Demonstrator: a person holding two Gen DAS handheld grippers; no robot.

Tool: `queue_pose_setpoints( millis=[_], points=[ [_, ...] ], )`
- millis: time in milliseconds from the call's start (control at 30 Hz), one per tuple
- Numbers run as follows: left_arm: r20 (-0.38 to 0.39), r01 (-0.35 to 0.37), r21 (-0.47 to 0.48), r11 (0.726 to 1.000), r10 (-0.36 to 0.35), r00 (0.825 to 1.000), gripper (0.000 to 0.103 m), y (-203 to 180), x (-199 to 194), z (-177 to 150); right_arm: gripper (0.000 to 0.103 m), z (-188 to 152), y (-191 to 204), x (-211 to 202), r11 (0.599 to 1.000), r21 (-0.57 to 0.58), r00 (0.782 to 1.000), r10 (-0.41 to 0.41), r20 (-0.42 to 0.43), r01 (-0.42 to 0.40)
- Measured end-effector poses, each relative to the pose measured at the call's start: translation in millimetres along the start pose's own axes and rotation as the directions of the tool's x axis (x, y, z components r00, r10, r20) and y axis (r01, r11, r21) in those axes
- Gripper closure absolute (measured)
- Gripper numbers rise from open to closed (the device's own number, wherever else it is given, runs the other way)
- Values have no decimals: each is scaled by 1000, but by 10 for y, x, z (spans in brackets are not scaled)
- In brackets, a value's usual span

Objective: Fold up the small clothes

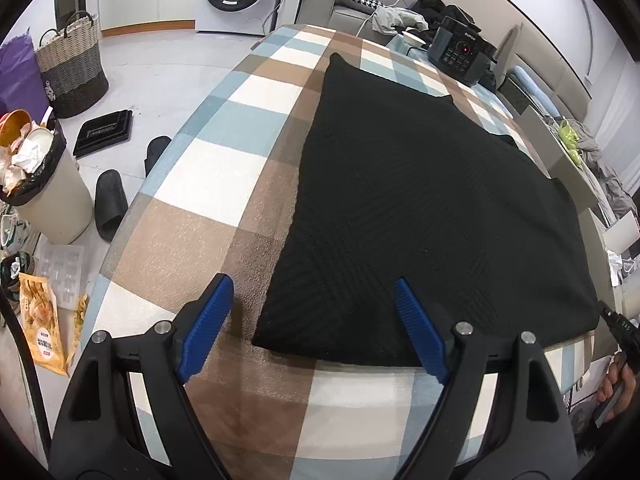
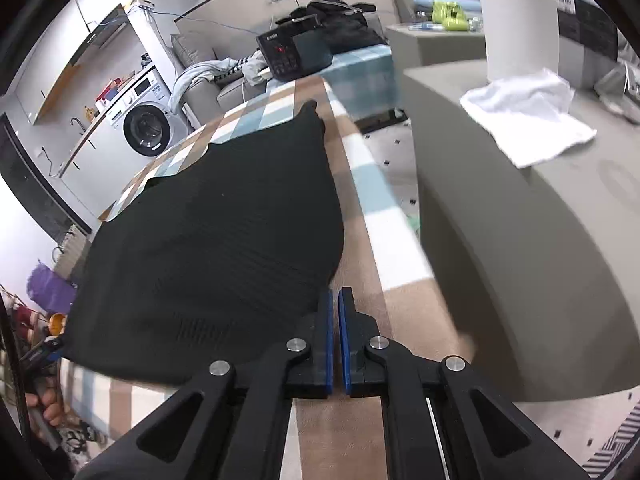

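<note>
A black knitted garment lies spread flat on the checked table cover. My left gripper hangs open just above the garment's near left corner, one blue finger over the cover and the other over the cloth. My right gripper is shut at the garment's near right corner, and the cloth edge runs up into its fingertips. In the left wrist view the right gripper shows at the far right edge, touching that corner.
A dark cooker stands at the table's far end. A grey cabinet with a white cloth is close on the right. On the floor to the left are a full bin, slippers and a basket.
</note>
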State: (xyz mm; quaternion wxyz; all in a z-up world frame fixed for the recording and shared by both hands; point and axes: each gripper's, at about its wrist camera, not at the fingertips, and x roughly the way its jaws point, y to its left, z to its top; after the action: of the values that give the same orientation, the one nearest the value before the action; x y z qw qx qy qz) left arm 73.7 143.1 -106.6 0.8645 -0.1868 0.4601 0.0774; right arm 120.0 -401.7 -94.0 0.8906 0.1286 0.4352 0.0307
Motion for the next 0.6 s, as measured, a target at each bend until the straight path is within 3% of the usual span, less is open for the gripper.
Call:
queue_pose_setpoints(
  millis=[133,200,300,433,500,600],
  points=[
    [-2,-1,-15,1000,1,1000,22,46,11,-8,90,3,26,-57,998,16,998,65,1,-65],
    [3,6,-20,1000,-6,1000,22,64,9,-9,72,6,6,-40,994,45,995,98,-15,-97],
    [6,18,-21,1000,-18,1000,22,72,4,-4,65,-12,34,16,993,51,993,111,-27,-109],
    [9,31,-21,999,-31,999,22,72,13,0,66,-64,114,102,993,37,993,113,-45,-111],
    [9,38,-24,999,-38,999,24,70,21,-5,87,-69,193,90,994,2,993,112,-27,-112],
    [13,57,-34,998,-56,998,27,70,24,-8,97,-66,323,-2,989,-72,991,134,10,-132]
  ],
)
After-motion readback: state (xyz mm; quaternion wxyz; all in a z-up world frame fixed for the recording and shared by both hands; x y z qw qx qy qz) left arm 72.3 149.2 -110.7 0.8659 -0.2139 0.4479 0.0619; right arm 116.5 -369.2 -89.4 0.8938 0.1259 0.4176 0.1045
